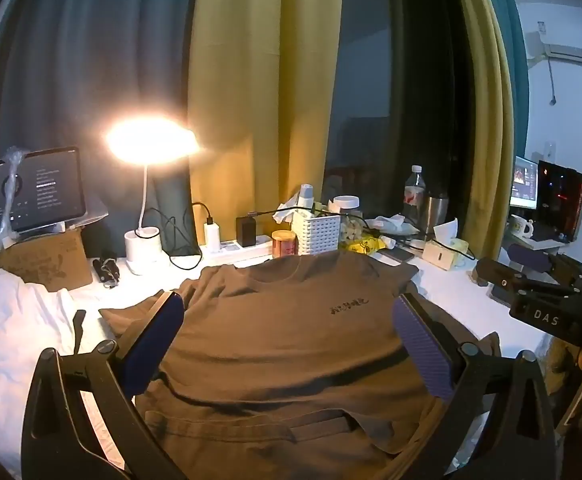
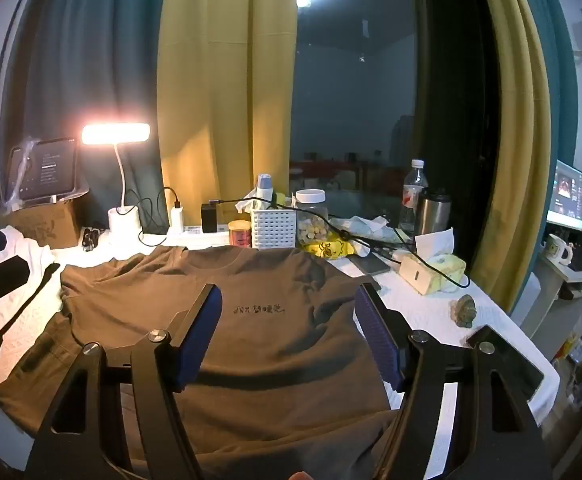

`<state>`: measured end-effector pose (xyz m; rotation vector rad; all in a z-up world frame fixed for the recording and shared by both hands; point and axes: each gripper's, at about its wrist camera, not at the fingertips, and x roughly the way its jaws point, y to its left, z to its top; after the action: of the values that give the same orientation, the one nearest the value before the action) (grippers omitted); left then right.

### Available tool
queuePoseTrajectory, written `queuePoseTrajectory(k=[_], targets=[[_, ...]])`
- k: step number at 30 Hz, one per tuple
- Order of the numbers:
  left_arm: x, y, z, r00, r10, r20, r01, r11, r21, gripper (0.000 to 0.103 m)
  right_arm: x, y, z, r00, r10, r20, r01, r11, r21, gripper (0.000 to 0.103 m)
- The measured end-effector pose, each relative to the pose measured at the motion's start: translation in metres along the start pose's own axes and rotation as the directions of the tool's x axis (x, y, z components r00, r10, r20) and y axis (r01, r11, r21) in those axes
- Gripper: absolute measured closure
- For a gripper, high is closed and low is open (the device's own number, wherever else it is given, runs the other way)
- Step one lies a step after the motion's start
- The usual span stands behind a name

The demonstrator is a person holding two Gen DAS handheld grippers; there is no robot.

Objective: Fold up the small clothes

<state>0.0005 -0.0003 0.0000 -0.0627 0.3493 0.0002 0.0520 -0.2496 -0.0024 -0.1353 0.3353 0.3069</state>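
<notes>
A brown T-shirt [image 1: 291, 360] [image 2: 131, 300] with small dark lettering on the chest lies spread flat on the white-covered table [image 2: 419, 304], collar towards the far clutter. More brown fabric [image 2: 31, 364] shows from under its near left edge. My left gripper [image 1: 287, 298] hovers over the shirt's middle, jaws wide open, nothing between the blue pads [image 1: 159, 340]. My right gripper [image 2: 286, 290] hangs open over the chest lettering, its pads [image 2: 379, 340] clear of the cloth. In the left wrist view the right gripper's black body [image 1: 547, 316] sits at the right edge.
Along the far edge stand a lit desk lamp [image 2: 115, 134], a tablet on a cardboard box [image 2: 47, 220], a white basket [image 2: 273, 228], jars, a water bottle [image 2: 413, 196] and a tissue box [image 2: 435, 272]. White cloth [image 1: 19, 320] lies left. A small stone figure [image 2: 465, 310] and a dark slab [image 2: 507, 360] lie right.
</notes>
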Motion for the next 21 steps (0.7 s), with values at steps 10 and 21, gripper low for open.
queuePoseTrajectory(k=[10, 21], targets=[[-0.005, -0.002, 0.006, 1.0, -0.003, 0.007, 0.003, 1.0, -0.001, 0.001, 0.0, -0.001, 0.001, 1.0, 0.001, 0.001, -0.001, 1.0, 0.004, 0.031], [-0.006, 0.019, 0.008, 0.999, -0.027, 0.021, 0.028, 0.997, -0.075, 0.001, -0.002, 0.002, 0.003, 1.0, 0.002, 0.005, -0.002, 1.0, 0.0, 0.031]])
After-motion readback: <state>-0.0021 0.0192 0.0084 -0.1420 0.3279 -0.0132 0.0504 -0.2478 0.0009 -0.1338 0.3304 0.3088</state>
